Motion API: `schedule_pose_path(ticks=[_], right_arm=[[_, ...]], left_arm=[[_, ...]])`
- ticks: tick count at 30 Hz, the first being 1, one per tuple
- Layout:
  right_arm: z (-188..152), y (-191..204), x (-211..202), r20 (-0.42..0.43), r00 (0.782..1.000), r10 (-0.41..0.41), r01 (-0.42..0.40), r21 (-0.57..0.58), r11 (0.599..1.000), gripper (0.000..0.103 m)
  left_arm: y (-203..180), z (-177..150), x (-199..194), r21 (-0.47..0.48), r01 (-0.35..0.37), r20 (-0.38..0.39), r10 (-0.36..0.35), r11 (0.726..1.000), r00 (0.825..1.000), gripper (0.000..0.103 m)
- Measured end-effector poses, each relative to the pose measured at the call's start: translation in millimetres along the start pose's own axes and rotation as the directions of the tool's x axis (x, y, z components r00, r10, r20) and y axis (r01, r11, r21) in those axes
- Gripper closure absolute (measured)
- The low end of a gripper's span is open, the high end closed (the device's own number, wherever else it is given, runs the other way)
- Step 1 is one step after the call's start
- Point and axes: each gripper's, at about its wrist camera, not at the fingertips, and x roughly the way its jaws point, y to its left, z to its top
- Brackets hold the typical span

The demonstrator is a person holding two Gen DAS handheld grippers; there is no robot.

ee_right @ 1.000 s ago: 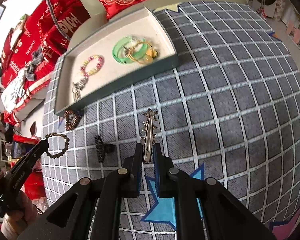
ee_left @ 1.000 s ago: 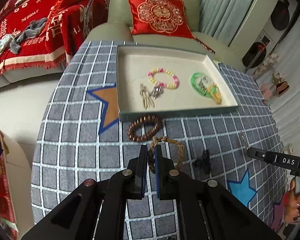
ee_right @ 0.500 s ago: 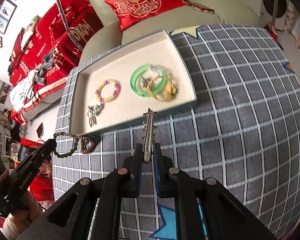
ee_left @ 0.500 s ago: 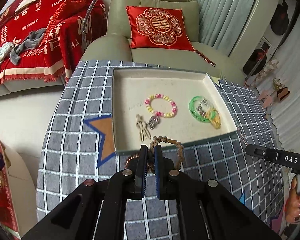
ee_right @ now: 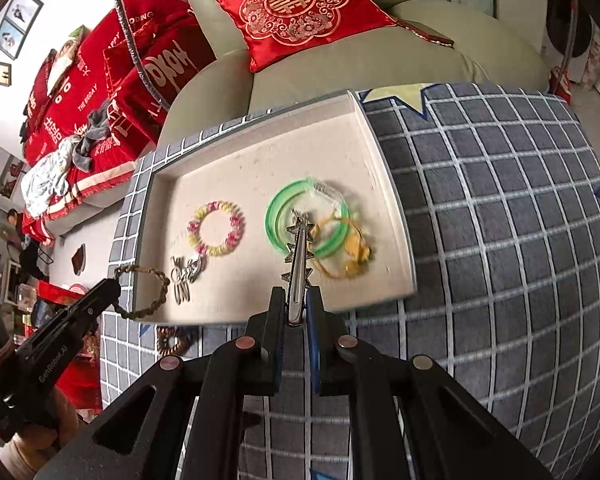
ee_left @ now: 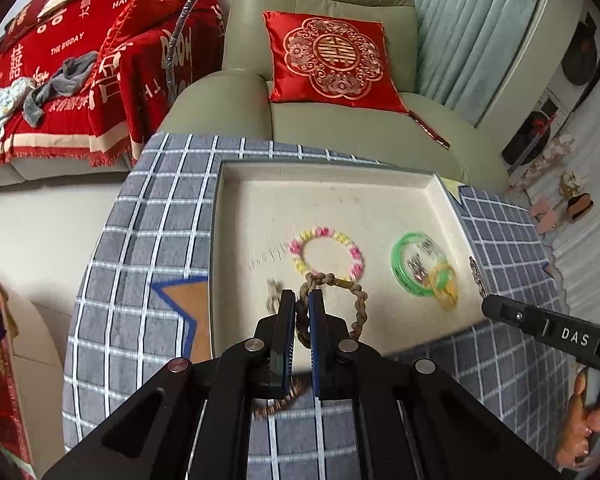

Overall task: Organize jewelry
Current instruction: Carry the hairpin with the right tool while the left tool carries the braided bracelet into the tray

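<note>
Both grippers have travelled from the near part of the table to over the tray within the last second; each load now hangs above the tray floor, so I judge the carry nearly done and the release next. Left gripper [ee_left: 299,300] clenched on a brown knotted-cord bracelet [ee_left: 342,300], a rough braided loop that droops limp to the right of the fingers, over the tray's near-left part, just in front of the pink-and-yellow beaded bracelet [ee_left: 327,255]. Right gripper [ee_right: 297,300] clamped on a silver metal hair clip with star-shaped points [ee_right: 299,246], rigid and shiny, projecting straight out over the near-right part of the tray, above the translucent green bangle [ee_right: 307,216]. The shallow rectangular cream-lined tray [ee_left: 380,172] has low grey-green walls and a matte, felt-like floor. Already in it: the beaded bracelet, the smooth glossy bangle overlapped by a thin yellow cord ring with amber-coloured beads [ee_right: 350,250], and a small silver metal charm piece [ee_right: 184,276] near the near-left corner. A dark-brown round-bead bracelet [ee_right: 171,339] lies outside, on the table against the tray's near wall. The table wears a grey plush cloth gridded with white lines [ee_right: 500,220], with star patches.
</note>
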Motion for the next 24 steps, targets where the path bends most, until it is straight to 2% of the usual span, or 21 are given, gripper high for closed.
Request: schedule_pose_path(ticks=[13, 24], right_arm=[[30, 2, 39, -0.018, 1.000, -0.021, 0.020, -0.045, 0.999, 0.092], [37, -3, 60, -0.050, 0.998, -0.043, 0.040, -0.063, 0.997, 0.092]], left_arm=[[-6, 23, 49, 0.003, -0.062, -0.047, 0.063, 0.998, 0.997, 0.082], [-17, 19, 79, 0.079, -0.131, -0.095, 0.138, 0.988, 0.986, 0.081]])
